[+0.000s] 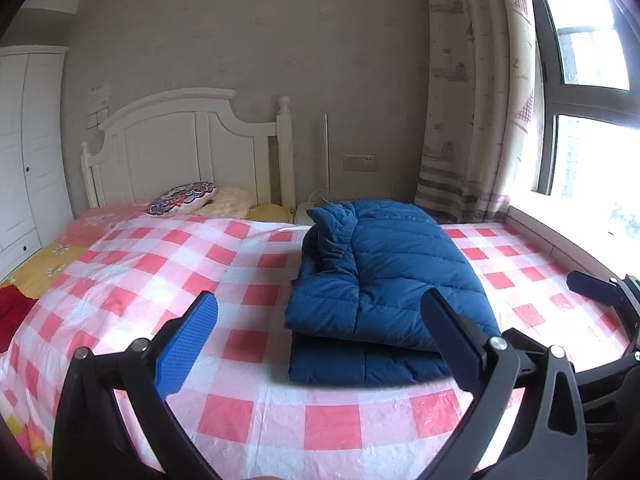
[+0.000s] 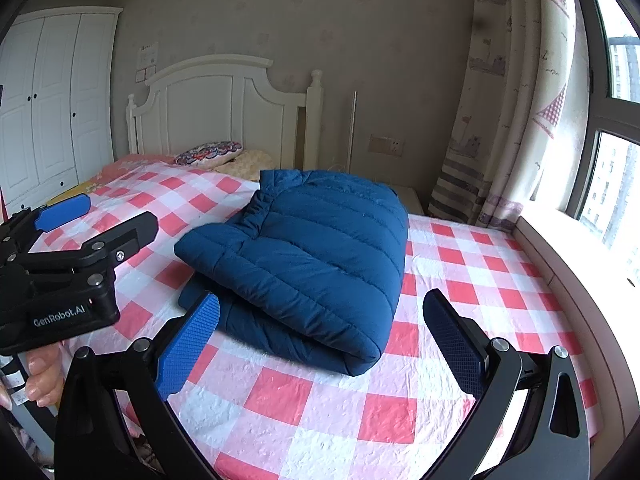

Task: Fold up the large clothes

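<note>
Blue quilted jacket lies folded mid-frame on the checked bedsheet. The left gripper and the right gripper both hang above it, jaws apart, holding nothing. The puffy layers could spring open, being slippery and unpressed.

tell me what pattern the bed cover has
Pink-red and white checks on the cover; it shows best in the right wrist view.

The folded blue jacket hides its own lower layers and the checked bed cover beneath it, the left gripper is cut off at the right wrist view's edge with only fingertips of the hand showing, and the wall note is too small to read.
</note>
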A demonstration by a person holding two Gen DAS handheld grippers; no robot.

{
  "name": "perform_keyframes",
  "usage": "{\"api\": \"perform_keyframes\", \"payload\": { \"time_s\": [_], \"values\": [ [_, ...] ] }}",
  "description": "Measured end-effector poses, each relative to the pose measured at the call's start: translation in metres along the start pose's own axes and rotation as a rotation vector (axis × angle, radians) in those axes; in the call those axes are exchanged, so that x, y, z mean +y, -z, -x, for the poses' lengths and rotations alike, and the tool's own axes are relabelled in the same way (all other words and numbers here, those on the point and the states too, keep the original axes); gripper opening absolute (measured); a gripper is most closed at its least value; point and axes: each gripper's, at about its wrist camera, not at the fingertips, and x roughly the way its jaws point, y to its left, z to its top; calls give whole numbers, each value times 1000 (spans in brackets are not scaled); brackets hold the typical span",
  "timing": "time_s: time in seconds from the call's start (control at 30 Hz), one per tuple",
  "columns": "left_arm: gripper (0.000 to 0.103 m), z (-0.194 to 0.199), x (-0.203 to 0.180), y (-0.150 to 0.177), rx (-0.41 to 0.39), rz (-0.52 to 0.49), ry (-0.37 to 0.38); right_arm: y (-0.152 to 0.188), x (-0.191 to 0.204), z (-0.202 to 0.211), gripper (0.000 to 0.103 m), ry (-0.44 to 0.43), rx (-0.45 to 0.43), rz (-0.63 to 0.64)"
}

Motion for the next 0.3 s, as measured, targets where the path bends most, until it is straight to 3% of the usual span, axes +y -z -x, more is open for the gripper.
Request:
{"api": "perform_keyframes", "payload": {
  "time_s": [0.1,0.2,0.3],
  "values": [
    [101,-17,-1,2,21,-18,5,3,-9,-14,98,-15,34,-17],
    [101,-57,15,0,120,-13,43,4,-36,-36,98,-45,78,-76],
    [101,-119,70,-7,247,48,-12,2,-88,-60,98,11,126,-126]
  ]
}}
